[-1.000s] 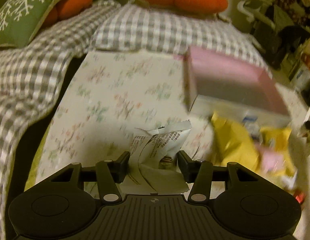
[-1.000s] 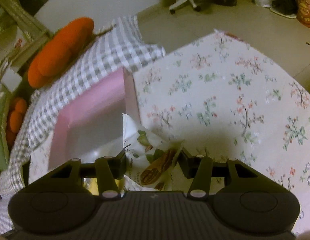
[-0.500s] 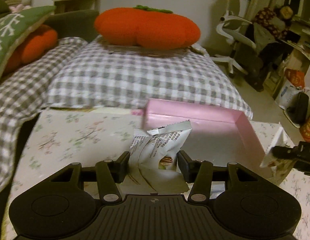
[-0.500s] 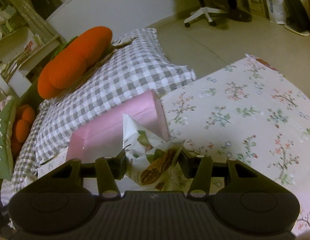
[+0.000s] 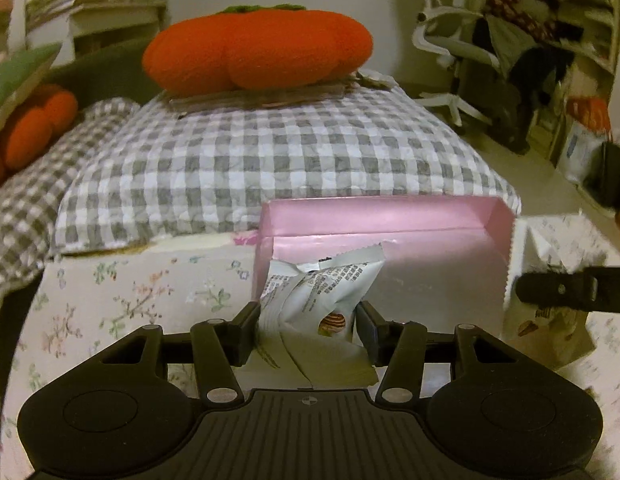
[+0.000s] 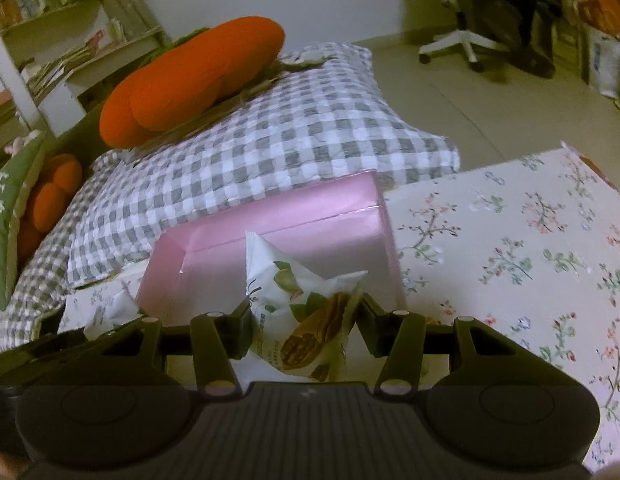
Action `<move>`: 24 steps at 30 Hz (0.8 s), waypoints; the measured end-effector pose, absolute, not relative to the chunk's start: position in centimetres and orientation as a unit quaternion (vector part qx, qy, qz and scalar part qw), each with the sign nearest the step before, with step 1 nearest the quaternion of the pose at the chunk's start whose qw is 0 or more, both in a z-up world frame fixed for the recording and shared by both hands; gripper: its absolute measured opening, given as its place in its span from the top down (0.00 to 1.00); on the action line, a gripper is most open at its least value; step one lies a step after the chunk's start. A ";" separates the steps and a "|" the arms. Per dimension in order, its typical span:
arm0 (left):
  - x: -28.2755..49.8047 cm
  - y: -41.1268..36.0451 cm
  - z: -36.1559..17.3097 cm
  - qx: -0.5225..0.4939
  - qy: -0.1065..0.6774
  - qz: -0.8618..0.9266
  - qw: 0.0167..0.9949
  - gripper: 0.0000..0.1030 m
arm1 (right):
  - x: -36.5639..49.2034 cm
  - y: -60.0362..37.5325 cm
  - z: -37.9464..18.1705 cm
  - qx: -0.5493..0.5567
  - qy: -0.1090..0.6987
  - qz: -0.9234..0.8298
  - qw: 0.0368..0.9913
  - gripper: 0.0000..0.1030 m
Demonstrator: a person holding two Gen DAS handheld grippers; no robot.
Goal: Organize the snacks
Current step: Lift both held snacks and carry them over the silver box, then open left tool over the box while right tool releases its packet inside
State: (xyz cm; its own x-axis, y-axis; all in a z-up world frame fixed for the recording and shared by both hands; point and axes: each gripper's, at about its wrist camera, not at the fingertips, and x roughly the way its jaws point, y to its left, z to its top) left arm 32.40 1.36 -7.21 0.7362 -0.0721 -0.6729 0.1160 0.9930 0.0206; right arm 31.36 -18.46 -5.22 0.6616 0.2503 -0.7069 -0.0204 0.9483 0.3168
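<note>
I'm gripping a white snack packet (image 5: 310, 300) in my left gripper (image 5: 307, 320) and a nut packet (image 6: 305, 320) in my right gripper (image 6: 305, 316), both hanging before the empty-looking pink box (image 5: 390, 216) at 12 o'clock, neither dropped in yet.
</note>
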 end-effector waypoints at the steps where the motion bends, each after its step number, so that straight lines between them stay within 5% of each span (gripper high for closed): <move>1: 32.4 1.0 -7.3 0.040 0.355 -0.050 0.932 0.51 | 31.4 -18.2 -5.4 0.136 0.404 0.077 0.902 0.53; 7: 32.4 0.1 -7.8 0.059 0.344 -0.055 0.935 0.44 | 31.5 -17.5 -5.6 0.119 0.400 0.084 0.905 0.50; 11: 32.2 0.5 -7.3 0.051 0.341 -0.056 0.937 0.28 | 31.3 -17.9 -5.2 0.123 0.399 0.080 0.905 0.45; 24: 30.8 4.4 -4.4 -0.016 0.357 -0.022 0.934 0.23 | 29.8 -19.0 -3.4 0.132 0.387 0.076 0.909 0.16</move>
